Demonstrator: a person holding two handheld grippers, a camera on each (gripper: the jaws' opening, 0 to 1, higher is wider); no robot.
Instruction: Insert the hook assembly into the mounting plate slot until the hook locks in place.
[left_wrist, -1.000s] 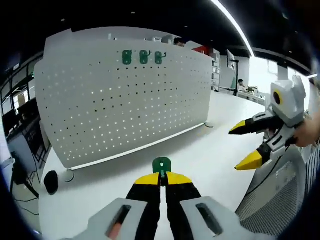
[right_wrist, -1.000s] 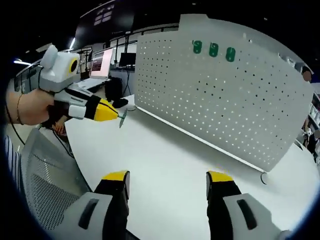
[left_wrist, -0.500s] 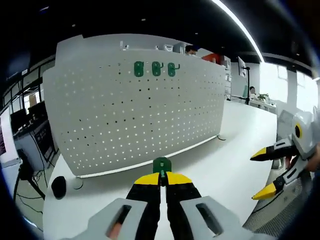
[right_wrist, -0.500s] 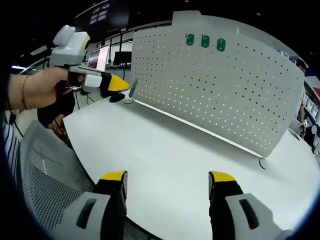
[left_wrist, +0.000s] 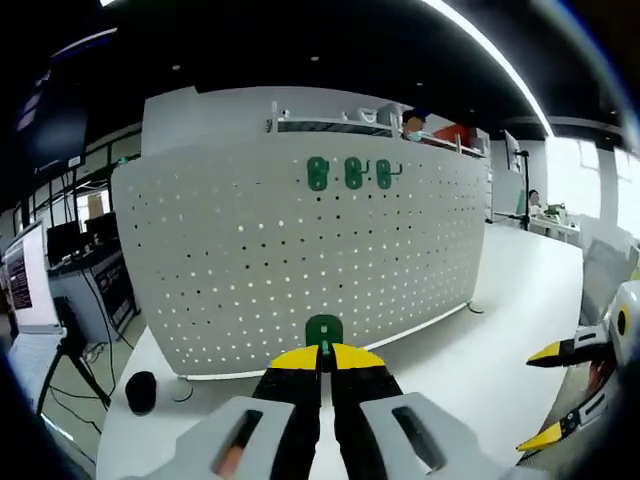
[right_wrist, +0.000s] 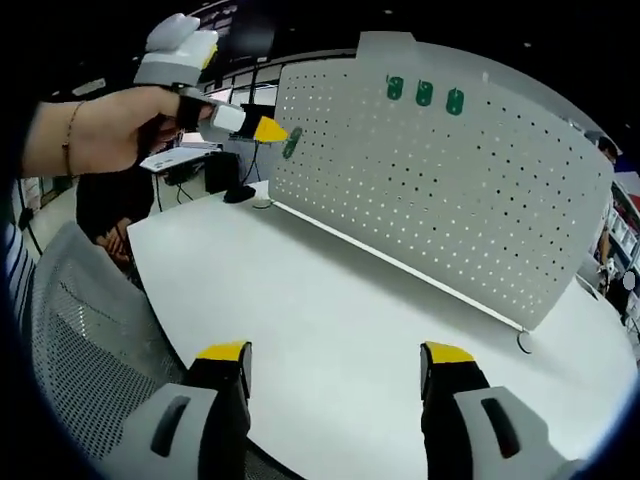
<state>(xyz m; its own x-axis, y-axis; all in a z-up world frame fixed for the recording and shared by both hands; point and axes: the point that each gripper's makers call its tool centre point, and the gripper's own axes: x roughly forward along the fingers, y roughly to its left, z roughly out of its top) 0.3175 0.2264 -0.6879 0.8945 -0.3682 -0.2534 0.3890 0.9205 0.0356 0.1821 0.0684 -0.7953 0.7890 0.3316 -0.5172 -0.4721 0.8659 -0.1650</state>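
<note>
Left gripper (left_wrist: 322, 362), pinching the small green plastic hook (left_wrist: 323, 330), has lifted nearer the white perforated pegboard (left_wrist: 300, 260); right gripper (right_wrist: 335, 362) spread, idle.

No lettering, label or number can be read; a monitor (left_wrist: 20, 285) in the left gripper view perhaps carries text, too blurred to make out.
</note>
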